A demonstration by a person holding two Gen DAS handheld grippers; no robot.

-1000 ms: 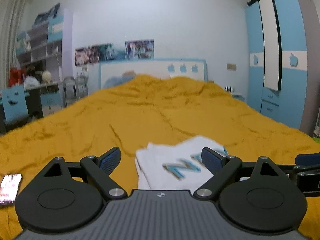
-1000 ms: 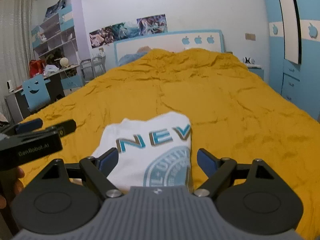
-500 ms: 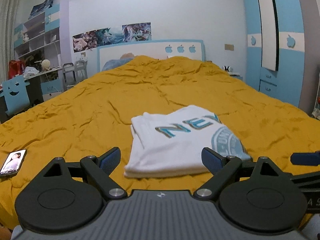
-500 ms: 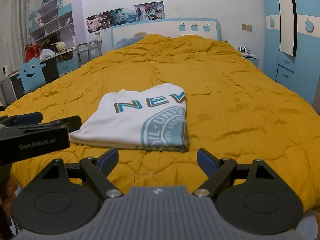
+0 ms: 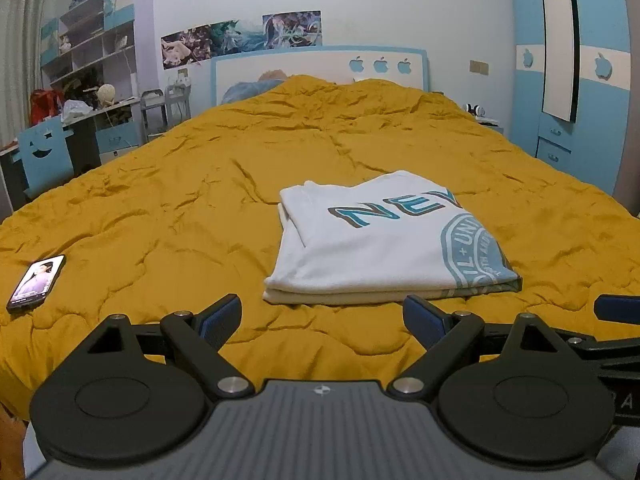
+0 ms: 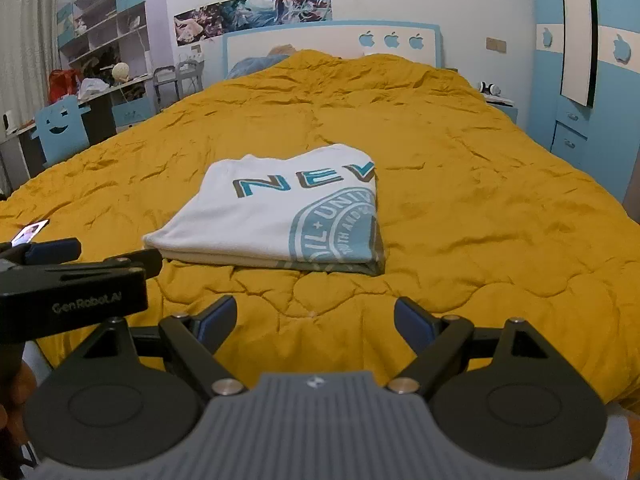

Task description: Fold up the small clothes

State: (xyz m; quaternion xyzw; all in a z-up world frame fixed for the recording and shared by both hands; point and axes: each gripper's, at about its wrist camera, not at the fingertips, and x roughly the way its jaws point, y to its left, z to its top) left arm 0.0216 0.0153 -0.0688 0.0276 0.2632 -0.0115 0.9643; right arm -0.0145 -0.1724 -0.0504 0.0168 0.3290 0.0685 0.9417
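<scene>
A white T-shirt (image 5: 372, 240) with teal lettering and a round teal print lies folded into a flat rectangle on the yellow bed cover (image 5: 200, 200). It also shows in the right wrist view (image 6: 280, 212). My left gripper (image 5: 322, 316) is open and empty, held back from the shirt's near edge. My right gripper (image 6: 314, 318) is open and empty, also back from the shirt near the bed's front edge. The left gripper's side (image 6: 76, 280) shows at the left of the right wrist view.
A phone (image 5: 36, 284) lies on the cover at the near left, also in the right wrist view (image 6: 30, 232). A desk with a blue chair (image 5: 44, 152) stands left of the bed. A blue wardrobe (image 5: 580, 80) stands on the right. The headboard (image 5: 320, 68) is at the far end.
Both grippers have pulled back and up from the folded shirt, which now lies farther ahead and in full view. The shirt itself has not moved.
</scene>
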